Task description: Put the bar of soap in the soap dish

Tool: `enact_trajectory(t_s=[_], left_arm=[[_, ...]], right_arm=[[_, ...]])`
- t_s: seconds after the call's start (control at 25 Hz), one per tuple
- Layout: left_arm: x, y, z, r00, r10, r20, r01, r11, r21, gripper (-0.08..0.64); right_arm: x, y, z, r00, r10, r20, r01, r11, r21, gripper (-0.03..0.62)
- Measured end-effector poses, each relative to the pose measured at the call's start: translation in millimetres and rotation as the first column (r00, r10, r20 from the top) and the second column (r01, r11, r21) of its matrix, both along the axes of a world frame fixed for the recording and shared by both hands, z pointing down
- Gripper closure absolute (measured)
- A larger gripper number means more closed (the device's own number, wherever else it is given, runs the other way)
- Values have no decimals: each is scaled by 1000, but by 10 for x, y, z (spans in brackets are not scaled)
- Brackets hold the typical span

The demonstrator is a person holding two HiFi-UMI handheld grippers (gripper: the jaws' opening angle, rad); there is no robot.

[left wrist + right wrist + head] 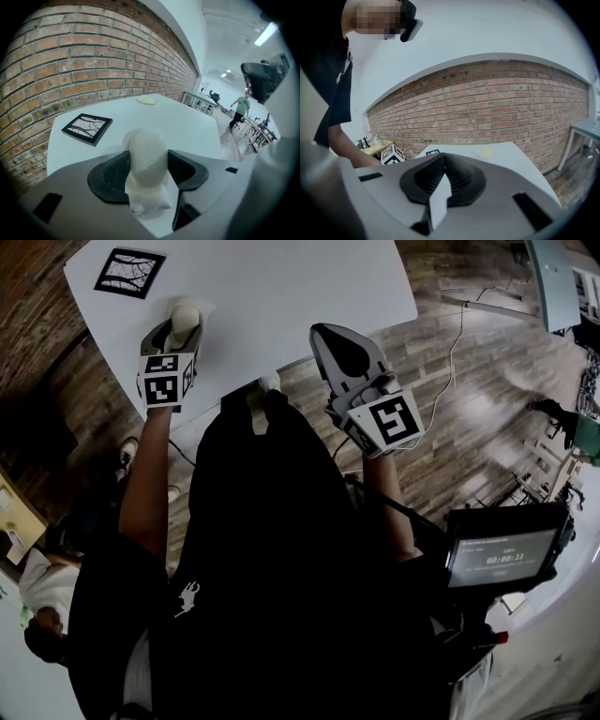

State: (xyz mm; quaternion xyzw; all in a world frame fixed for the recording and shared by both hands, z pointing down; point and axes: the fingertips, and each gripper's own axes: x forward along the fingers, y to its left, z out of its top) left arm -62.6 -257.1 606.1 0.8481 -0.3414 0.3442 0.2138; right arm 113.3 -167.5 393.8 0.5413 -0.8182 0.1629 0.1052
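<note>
The bar of soap (147, 150) is gripped upright betw. the pads of the left gripper (185, 326), at lower centre of its view, above the white table (192, 126). The soap dish (147, 100) is seen at upper centre, on the far table edge, well apart. The right gripper (443, 177) is closed w/ nothing held.

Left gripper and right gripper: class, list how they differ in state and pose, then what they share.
The left gripper is clamped on the bar of soap; the right gripper has its jaws together on nothing. The left gripper tilts down at the white table; the right gripper points more nearly level, at the brick wall. Both carry a marker cube.
</note>
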Motion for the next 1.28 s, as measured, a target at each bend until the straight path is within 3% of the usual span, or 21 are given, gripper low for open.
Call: enact_trajectory(t_s=[0.92,1.28], left_arm=[[-20,-21,138,998,15,60,-16,1000,15,307],[-93,-86,78,999,-24,45,22,999,41,256]], right_arm=[[55,-17,21,1000,14,-20,-15,1000,-1,588],[26,-51,-2,1000,-3,-18,4,1000,16,588]])
